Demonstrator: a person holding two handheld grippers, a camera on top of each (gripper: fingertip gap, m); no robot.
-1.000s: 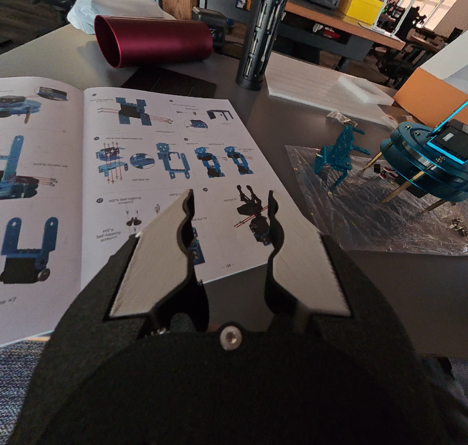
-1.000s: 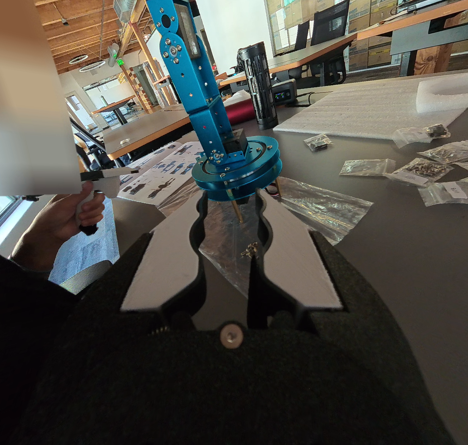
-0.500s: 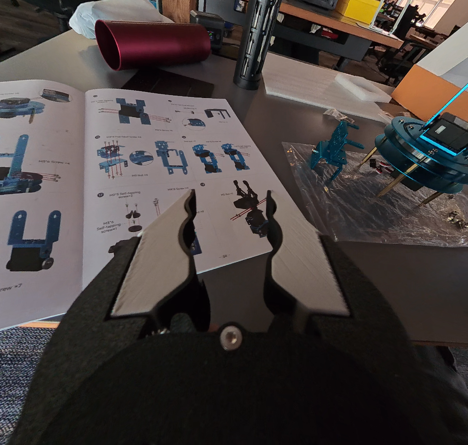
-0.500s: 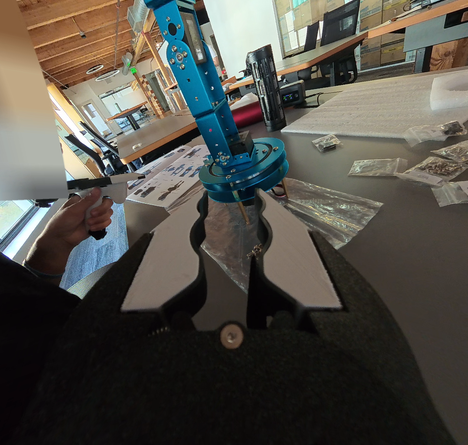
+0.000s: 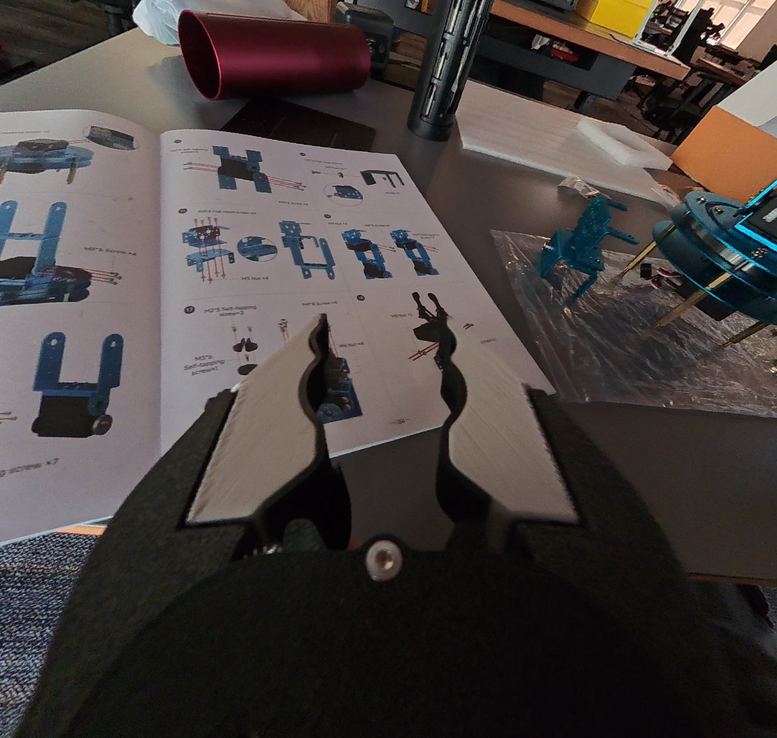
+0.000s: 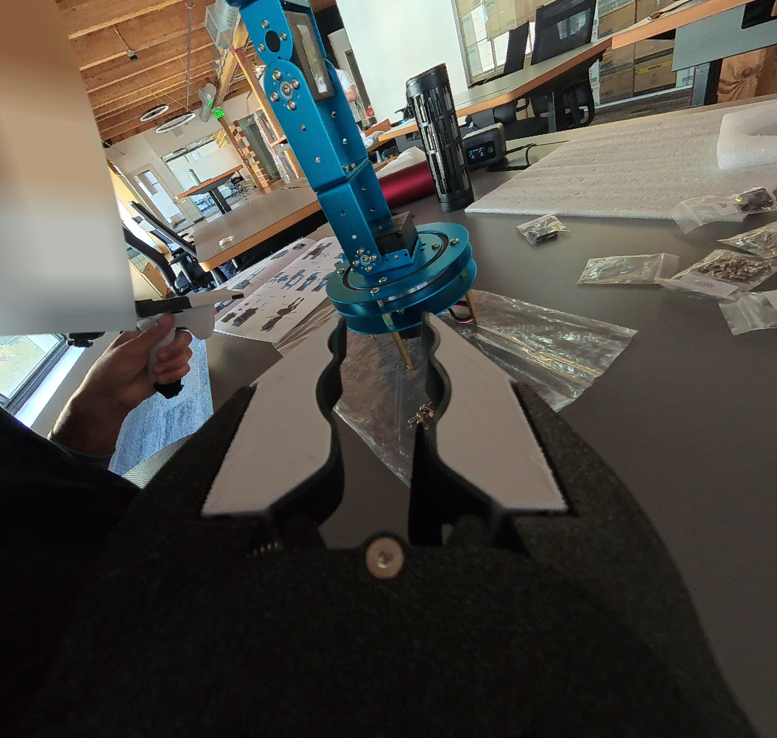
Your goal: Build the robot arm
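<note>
We hold the left gripper (image 5: 380,339) above the near corner of an open booklet (image 5: 273,255), fingers spread and gripping nothing. We hold the right gripper (image 6: 382,327) just short of a blue arm model (image 6: 378,264) standing on a clear plastic sheet (image 6: 525,339), fingers spread and empty. Loose screws (image 6: 422,413) lie on the sheet beside the right finger. Small bags (image 6: 626,268) rest farther right on the table (image 6: 672,423).

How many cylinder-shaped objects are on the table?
2: a dark red tube lying on its side beyond the open booklet, and a black cylinder standing upright to its right, beside the foam sheet. Others could be hidden off-frame.
</note>
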